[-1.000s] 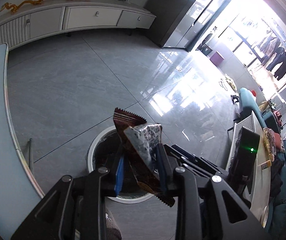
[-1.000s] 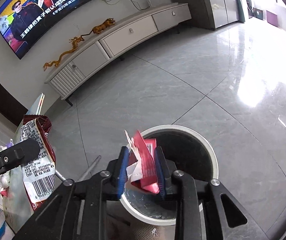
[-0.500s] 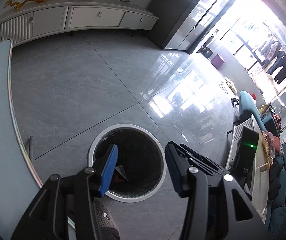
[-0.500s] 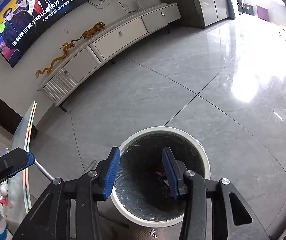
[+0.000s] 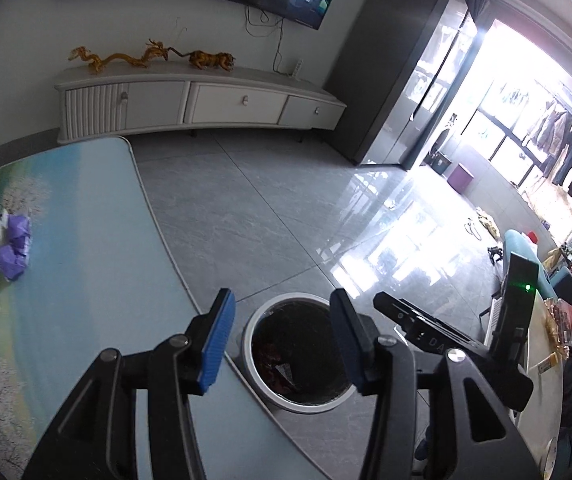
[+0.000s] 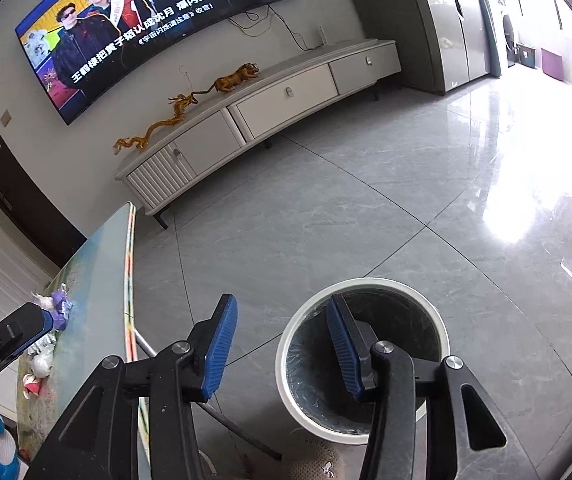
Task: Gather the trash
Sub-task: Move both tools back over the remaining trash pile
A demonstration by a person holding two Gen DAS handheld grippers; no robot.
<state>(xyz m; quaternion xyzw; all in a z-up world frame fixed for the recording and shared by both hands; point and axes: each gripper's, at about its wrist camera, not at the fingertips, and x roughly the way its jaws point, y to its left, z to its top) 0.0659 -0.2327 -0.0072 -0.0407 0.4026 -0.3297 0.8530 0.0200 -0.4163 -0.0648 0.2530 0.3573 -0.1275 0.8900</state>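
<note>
Left wrist view: the left gripper (image 5: 282, 340) has its blue-padded fingers apart and empty above the round white waste bin (image 5: 255, 368), which stands on the grey tiled floor beside the pale blue table (image 5: 86, 248) and holds what look like dark wrappers (image 5: 276, 364). Crumpled purple and white scraps (image 5: 12, 248) lie on the table's far left.

Right wrist view: the right gripper (image 6: 282, 348) is opening, with nothing between its fingers, above the same bin (image 6: 286, 364).

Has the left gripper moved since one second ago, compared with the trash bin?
Yes. The left gripper has pulled up and back toward the table; the trash bin now looks smaller and farther.
</note>
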